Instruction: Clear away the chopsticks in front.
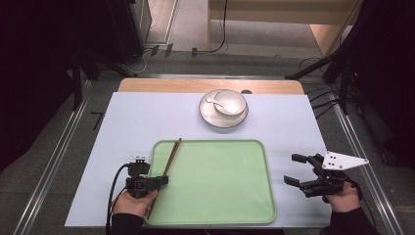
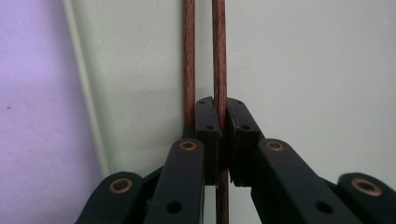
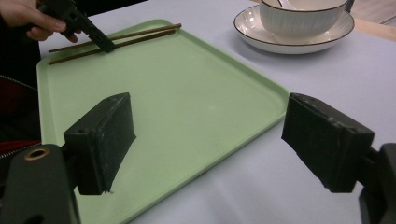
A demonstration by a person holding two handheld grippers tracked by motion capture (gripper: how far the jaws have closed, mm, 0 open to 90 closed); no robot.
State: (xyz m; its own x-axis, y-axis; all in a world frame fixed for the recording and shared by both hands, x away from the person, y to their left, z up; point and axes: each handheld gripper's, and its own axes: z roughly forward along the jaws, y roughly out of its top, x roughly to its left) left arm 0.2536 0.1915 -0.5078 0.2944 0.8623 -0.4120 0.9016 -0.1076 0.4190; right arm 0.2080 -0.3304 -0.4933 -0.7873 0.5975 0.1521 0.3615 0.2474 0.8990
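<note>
L gripper [image 2: 223,122] has its jaws together, clamped on one of two chopsticks [image 1: 169,161]; in the left gripper view the right stick runs between the pads, the left one lies just beside the jaw, outside it. R gripper [image 1: 297,170] sits off the tray's right edge w/ jaws wide apart, nothing between them.

Chopsticks lie along the left side of the tray [image 1: 220,196], slanting from near-left toward far-right, far tips at the tray's far rim. They look like thin, round, dark reddish wood: prob. light, stiff, smooth, so apt to roll or pivot in a pinch. The hold is near the near end; a hold closer to mid-length should swing less, and taking both sticks at once would need them side by side.

Tray is pale green, matte, rounded corners, low rim. It rests on a pale lilac mat. Far off, a white ribbed bowl [image 1: 230,102] w/ a spoon [image 1: 214,101] sits on a plate [image 1: 210,116], glossy ceramic.
</note>
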